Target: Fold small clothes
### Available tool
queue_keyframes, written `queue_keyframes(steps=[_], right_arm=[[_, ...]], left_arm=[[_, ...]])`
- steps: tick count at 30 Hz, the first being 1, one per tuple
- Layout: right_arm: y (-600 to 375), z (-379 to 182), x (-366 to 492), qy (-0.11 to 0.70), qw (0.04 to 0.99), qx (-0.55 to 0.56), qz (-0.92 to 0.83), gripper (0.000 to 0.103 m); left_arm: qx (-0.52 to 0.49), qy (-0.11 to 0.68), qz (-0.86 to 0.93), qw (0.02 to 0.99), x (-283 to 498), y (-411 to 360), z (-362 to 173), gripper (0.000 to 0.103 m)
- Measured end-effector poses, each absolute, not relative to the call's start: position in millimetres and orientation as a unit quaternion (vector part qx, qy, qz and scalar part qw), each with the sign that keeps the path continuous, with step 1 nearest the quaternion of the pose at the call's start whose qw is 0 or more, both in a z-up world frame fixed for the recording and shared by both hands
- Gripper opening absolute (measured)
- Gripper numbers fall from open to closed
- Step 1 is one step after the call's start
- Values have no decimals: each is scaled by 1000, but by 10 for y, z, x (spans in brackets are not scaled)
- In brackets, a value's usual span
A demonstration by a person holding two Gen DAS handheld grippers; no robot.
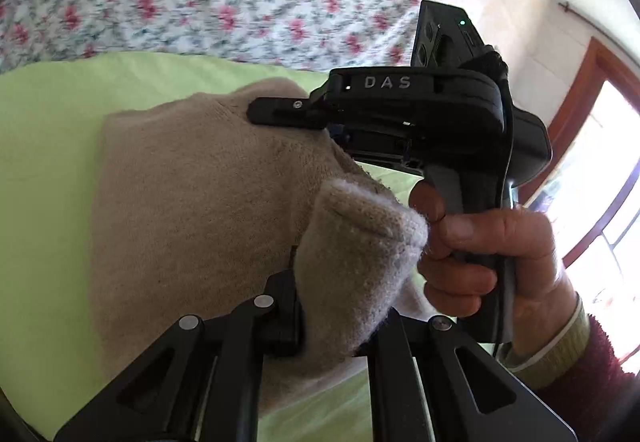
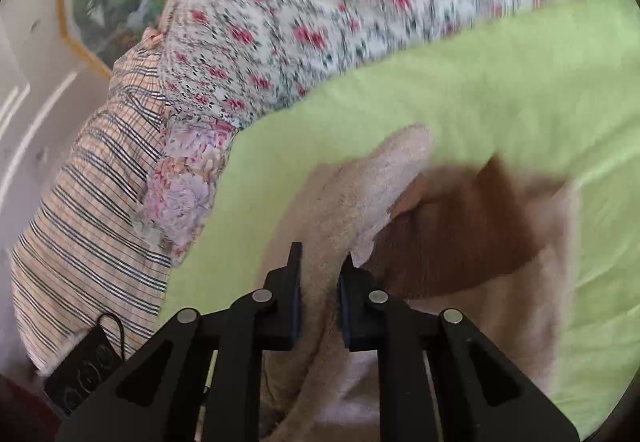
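My left gripper [image 1: 340, 306] is clenched on a fold of the beige knit garment [image 1: 192, 194], which bunches up between its fingers and spreads ahead and to the left over the green sheet [image 1: 52, 146]; my right gripper [image 2: 318, 278] pinches another edge of the same garment [image 2: 360, 194], the fabric rising in a ridge straight ahead of its fingers, a brown patch just right of that ridge; beyond both lies the flowered bedspread [image 2: 320, 22]; my right hand [image 1: 492, 262] grips its handle.

Bright window [image 1: 600, 178] glare; floral cloth [image 2: 320, 2] perhaps motion-blurred.
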State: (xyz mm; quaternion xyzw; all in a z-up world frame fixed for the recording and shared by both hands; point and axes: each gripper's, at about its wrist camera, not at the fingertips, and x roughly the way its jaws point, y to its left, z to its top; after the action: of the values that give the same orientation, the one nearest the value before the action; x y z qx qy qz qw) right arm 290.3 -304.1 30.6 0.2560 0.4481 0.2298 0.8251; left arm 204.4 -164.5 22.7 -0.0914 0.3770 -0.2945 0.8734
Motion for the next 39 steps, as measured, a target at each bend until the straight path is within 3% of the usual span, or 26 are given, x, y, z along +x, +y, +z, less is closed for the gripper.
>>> queue_keyframes(steps=[7, 12, 14, 19, 21, 23, 29, 39], right_arm=[[-3569, -226, 2859, 515, 814, 220, 153, 16], [-3686, -362, 2791, 504, 818, 230, 155, 16], [-3647, -324, 2771, 502, 827, 206, 147, 18], [-3668, -187, 2577, 495, 847, 160, 108, 29], [-3728, -144, 2446, 495, 851, 149, 88, 45], [-3797, -114, 2303, 498, 850, 152, 80, 51], [-3992, -81, 2136, 488, 839, 219, 101, 64], [-3884, -384, 2434, 506, 793, 302, 150, 65]], left_arm=[[-117, 444, -332, 824, 2283, -2216, -213, 10], [-106, 453, -332, 820, 2251, -2342, -327, 16], [-102, 457, -343, 814, 2189, -2305, -278, 32], [-92, 450, -368, 809, 1860, -2016, -43, 55], [-86, 441, -360, 817, 1722, -1807, 42, 71], [-89, 436, -340, 828, 1669, -1562, 95, 82], [-148, 456, -264, 837, 2030, -868, -17, 84], [-246, 509, -268, 780, 2824, -688, -452, 84]])
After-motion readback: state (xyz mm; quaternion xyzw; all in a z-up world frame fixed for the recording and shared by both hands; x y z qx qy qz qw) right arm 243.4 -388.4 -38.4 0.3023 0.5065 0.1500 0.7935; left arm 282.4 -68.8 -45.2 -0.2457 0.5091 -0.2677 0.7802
